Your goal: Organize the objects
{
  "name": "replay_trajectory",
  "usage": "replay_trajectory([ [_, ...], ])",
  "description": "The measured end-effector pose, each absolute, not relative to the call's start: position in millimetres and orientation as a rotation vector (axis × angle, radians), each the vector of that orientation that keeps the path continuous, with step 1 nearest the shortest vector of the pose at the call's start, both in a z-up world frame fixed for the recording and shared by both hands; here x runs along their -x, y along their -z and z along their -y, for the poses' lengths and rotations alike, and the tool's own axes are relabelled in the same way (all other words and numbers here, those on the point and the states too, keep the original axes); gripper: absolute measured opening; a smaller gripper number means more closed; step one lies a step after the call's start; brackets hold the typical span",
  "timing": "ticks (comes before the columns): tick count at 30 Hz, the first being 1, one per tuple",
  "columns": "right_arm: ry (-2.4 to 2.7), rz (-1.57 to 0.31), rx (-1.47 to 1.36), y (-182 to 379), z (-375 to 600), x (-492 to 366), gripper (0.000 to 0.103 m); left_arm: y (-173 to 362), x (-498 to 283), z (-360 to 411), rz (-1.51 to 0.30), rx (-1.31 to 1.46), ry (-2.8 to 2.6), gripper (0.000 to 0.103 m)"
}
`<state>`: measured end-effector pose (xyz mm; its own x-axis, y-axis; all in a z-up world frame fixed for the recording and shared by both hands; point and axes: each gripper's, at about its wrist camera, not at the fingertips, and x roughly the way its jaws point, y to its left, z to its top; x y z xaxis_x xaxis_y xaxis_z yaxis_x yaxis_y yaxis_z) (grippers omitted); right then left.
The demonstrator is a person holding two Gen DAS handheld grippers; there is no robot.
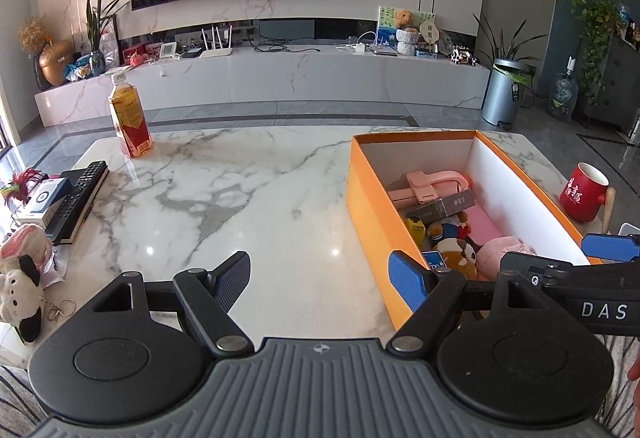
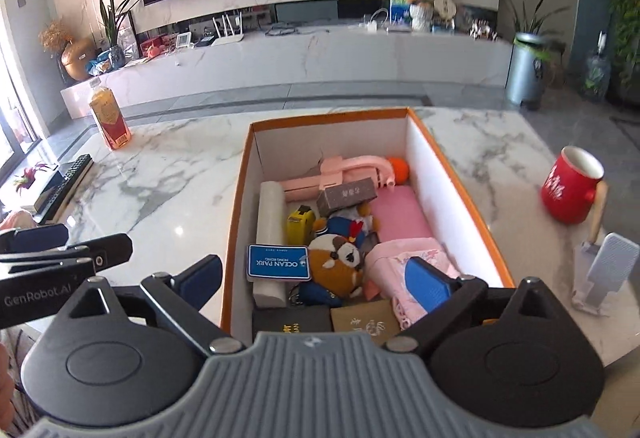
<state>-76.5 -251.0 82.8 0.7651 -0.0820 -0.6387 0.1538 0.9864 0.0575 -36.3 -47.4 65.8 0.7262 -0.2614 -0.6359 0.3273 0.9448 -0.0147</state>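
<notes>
An orange box (image 2: 238,197) with white inner walls stands on the marble table (image 1: 240,197), holding several things: a pink holder (image 2: 352,169), a brown plush (image 2: 336,266), a blue Ocean Park card (image 2: 279,262), pink cloth (image 2: 404,258). The box also shows in the left wrist view (image 1: 368,213). My right gripper (image 2: 316,278) is open and empty over the box's near end. My left gripper (image 1: 320,278) is open and empty above the table, left of the box.
A tea bottle (image 1: 130,121) stands at the far left. Remotes (image 1: 78,197) and plush toys (image 1: 20,286) lie at the left edge. A red mug (image 2: 570,189) and a grey stand (image 2: 604,274) sit right of the box.
</notes>
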Motion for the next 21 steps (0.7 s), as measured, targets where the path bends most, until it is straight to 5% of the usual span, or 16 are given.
replay_trajectory([
  [21,0.18,-0.623,-0.027,-80.8,227.9,109.4,0.1,-48.0,58.1,41.1,-0.632,-0.144,0.328,0.09],
])
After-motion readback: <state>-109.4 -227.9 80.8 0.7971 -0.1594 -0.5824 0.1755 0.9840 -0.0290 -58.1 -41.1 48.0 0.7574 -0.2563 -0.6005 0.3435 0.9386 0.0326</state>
